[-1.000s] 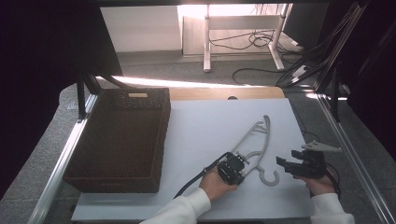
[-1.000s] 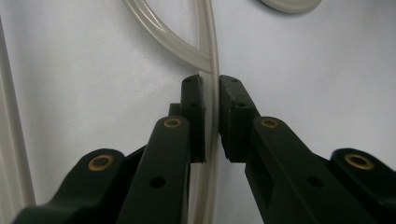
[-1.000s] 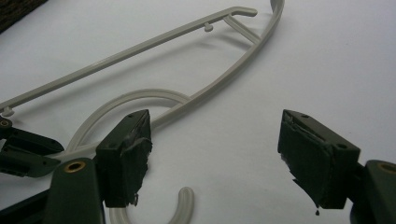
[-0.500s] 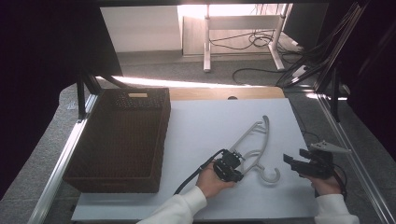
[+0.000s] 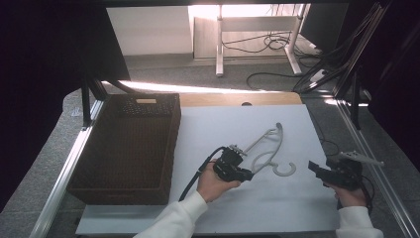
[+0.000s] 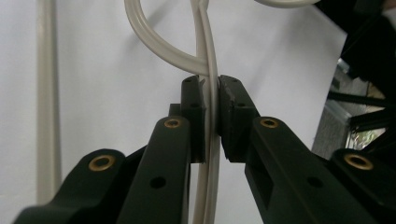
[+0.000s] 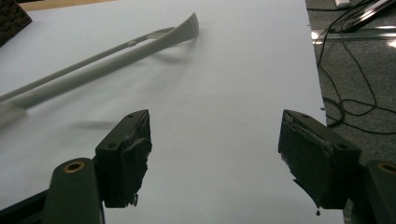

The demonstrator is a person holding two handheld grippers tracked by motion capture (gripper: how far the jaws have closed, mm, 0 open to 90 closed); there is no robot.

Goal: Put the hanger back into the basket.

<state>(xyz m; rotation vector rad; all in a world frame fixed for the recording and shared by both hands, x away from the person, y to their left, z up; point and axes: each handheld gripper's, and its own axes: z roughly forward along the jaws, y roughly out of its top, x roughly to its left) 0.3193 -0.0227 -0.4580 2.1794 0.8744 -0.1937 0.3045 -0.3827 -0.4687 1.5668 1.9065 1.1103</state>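
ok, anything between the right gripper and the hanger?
Nothing visible. The right gripper is open over bare white table, with the hanger apart to its left. The left gripper is clamped on the hanger's bar.

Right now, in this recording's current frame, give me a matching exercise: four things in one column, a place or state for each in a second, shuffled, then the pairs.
Things:
1. left gripper
2. right gripper
3. hanger
4. wicker basket

Places or states:
A. jaws apart, nothing between them
B. dark brown, at the table's left side
C. white plastic, one end lifted off the sheet
D. clamped on a thin white bar

Pairs: 1-D, 2-A, 3-C, 4-B
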